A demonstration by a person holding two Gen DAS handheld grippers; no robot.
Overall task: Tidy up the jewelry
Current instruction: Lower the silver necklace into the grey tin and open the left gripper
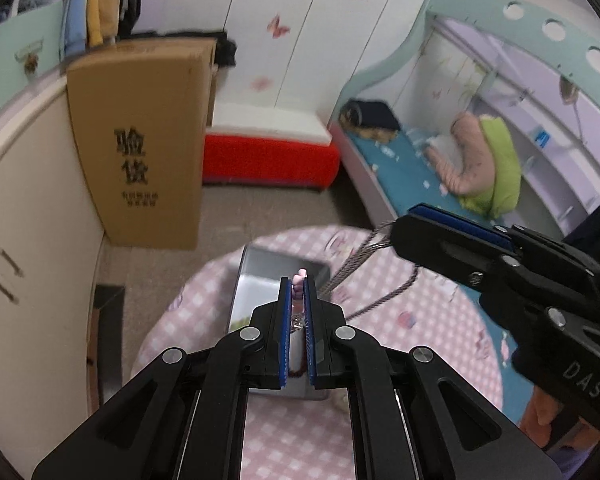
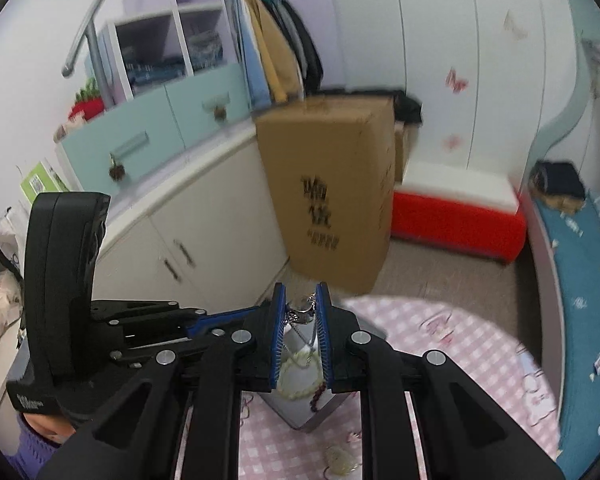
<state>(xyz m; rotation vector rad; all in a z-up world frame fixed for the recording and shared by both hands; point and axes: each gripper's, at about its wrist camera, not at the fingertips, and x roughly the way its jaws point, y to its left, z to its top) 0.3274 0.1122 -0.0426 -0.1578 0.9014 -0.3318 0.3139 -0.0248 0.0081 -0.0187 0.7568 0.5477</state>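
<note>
Left gripper [image 1: 299,292]: held above the bench, jaws clamped on a small pink charm [image 1: 300,279] that sticks out past the tips; a bit of fine chain is seen lower between the pads.
Right gripper [image 2: 301,294]: jaws nearly together, clamped on a silver chain [image 2: 300,314] near its clasp; in the left wrist view grey loops of this chain [image 1: 374,240] are seen trailing from its tips down toward the tray.
Tray [image 1: 260,268]: a grey metal box set on the bench, directly under both grippers.
Tray contents: a string of pale beads [image 2: 296,364] and a string of dark red beads [image 2: 318,396] are seen inside, partly hidden by the jaws.
Bench [image 1: 420,320]: covered by a pink checked cloth; a small pale trinket [image 2: 340,460] is left on the cloth beside the tray, too blurred to identify.
Surroundings: a cardboard box [image 1: 140,140] is stood on the floor beyond the bench, beside a red and white stool [image 1: 268,148].
</note>
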